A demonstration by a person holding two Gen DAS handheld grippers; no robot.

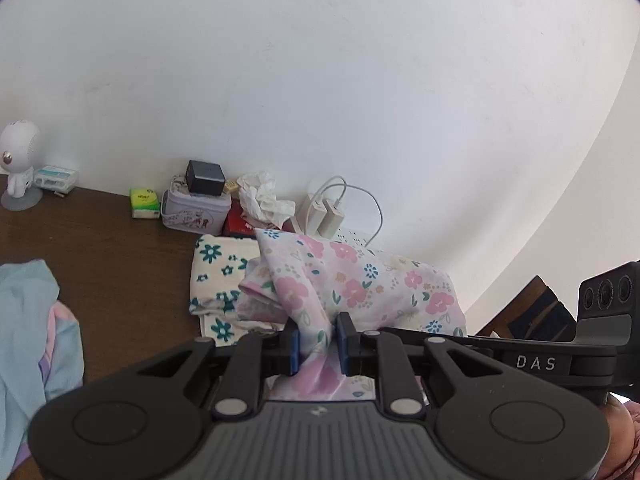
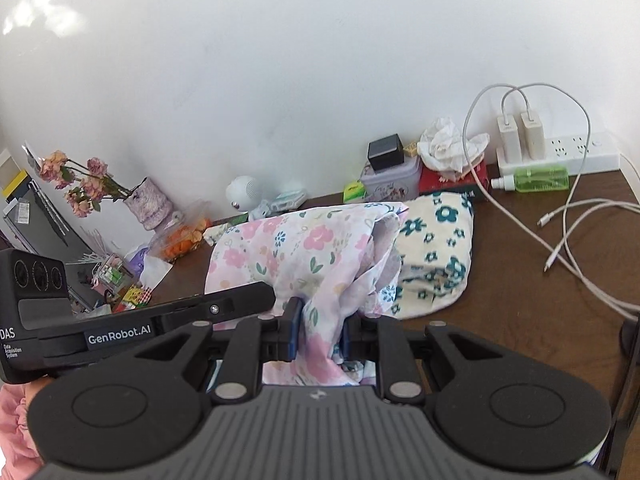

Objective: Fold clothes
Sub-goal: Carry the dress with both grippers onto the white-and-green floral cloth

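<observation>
Along the table's [image 2: 520, 248] back edge, against the white wall [image 2: 280, 60], we see boxes and a power strip [image 2: 576, 152]. Both our grippers, left [image 1: 318, 344] and right [image 2: 319, 332], have jaws pinching the pink floral garment [image 2: 288, 248].

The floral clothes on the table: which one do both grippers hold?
The pink-flowered one, pinched by the left gripper and right gripper. The teal-flowered one lies folded, untouched.
</observation>
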